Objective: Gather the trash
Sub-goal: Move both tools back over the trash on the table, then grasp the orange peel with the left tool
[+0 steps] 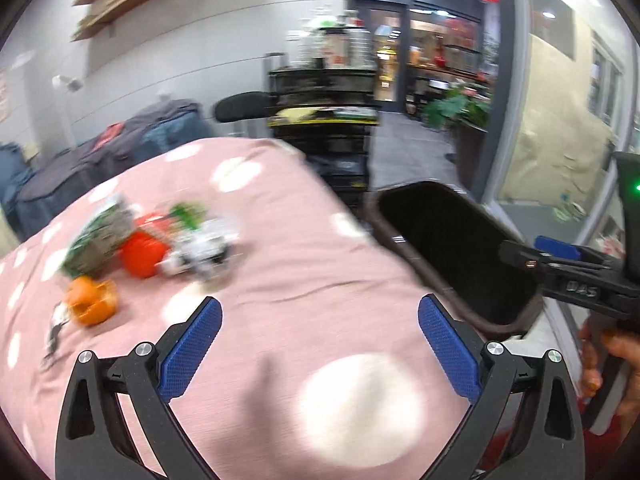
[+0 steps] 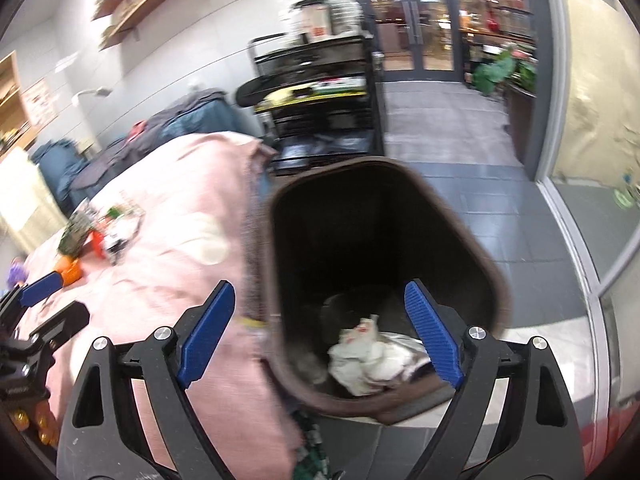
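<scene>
A pile of trash lies on the pink dotted tablecloth: a green-and-grey wrapper, a red piece, an orange piece and a crumpled white-and-black wrapper. My left gripper is open and empty above the cloth, right of and nearer than the pile. A dark brown bin stands beside the table; it shows in the left wrist view too. Crumpled white paper lies in it. My right gripper is open and empty above the bin's near rim.
A black shelf cart stands behind the table. Bags and clothes are heaped at the wall on the left. A glass partition runs along the right, with grey tiled floor beyond the bin.
</scene>
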### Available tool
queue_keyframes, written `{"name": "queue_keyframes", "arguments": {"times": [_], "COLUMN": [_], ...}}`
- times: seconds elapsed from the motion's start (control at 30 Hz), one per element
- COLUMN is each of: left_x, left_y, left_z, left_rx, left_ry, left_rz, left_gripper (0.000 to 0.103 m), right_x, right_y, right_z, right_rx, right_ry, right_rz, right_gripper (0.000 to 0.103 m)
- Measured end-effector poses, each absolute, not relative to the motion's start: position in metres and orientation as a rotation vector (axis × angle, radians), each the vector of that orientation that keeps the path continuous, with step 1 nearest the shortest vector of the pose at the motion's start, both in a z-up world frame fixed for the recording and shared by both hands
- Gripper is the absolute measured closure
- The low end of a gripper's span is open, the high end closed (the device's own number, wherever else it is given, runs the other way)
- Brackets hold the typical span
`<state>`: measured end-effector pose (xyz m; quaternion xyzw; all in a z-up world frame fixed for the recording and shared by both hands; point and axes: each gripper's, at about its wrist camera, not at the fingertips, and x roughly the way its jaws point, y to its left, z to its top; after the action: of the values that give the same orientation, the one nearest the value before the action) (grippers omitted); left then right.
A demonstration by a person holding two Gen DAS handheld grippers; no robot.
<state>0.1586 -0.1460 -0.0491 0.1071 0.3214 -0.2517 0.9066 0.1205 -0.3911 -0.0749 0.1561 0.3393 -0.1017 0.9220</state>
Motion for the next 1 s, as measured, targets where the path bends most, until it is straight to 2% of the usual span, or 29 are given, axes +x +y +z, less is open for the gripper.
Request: {"name": "queue_keyframes", "arguments": {"times": [0.53, 0.87, 0.93, 1.0], "left_x": [0.213, 0.26, 0.268, 0.275], "left_y": [0.008, 0.006, 0.004, 0.002], "left_z": [-0.063, -0.071, -0.073, -0.075], "left_rx": [0.129, 0.16, 0.153, 0.154], "left_ry": [0.732, 0.803, 0.818, 0.837], "left_rz": [-0.154, -0.172, -0.176, -0.172], "left_gripper": [0.006, 0.006, 0.009, 0.017], "right_x": [0.172, 0.215, 0.222, 0.229], "right_y": [-0.294, -0.256, -0.251, -0.247], "right_z": [-0.065, -0.059, -0.057, -0.055], "right_rx": [0.196, 0.123, 0.125, 0.128], "right_ry": [0.764, 0.811, 0.818, 0.823], "right_rz": [0.059, 0.151, 0.167, 0.181], "right_gripper": [0.017, 0.017, 0.017, 0.017]}}
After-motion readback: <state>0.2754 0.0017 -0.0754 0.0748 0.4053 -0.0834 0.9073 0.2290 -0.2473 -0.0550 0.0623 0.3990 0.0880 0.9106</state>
